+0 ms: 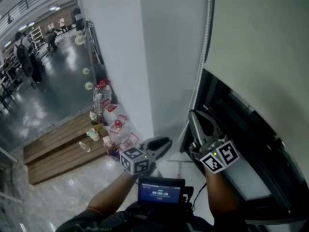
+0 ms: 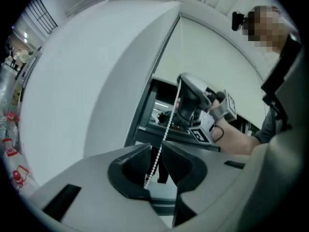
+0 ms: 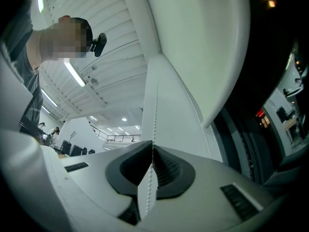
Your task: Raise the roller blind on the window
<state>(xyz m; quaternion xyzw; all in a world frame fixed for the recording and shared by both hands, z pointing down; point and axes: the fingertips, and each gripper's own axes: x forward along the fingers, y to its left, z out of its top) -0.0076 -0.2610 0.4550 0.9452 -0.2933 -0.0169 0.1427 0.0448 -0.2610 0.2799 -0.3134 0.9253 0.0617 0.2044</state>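
Note:
The pale roller blind (image 1: 260,42) hangs over the dark window (image 1: 251,129) at the right, its lower edge partway up. Its white bead chain (image 1: 203,47) runs down the blind's left side. My right gripper (image 1: 193,114) points upward beside the frame, shut on the bead chain (image 3: 155,115); in the right gripper view (image 3: 153,146) the pads meet on the beads. My left gripper (image 1: 166,141) sits lower and to the left. In its own view (image 2: 155,151) the jaws stand apart, and the chain (image 2: 169,120) hangs loose through the gap, leading up to the right gripper (image 2: 186,88).
A white pillar (image 1: 125,57) stands just left of the chain. Far below at the left lie a wooden platform (image 1: 58,149), several water bottles (image 1: 104,98) and a glossy floor with people at a distance. A small lit screen (image 1: 161,191) is at the person's chest.

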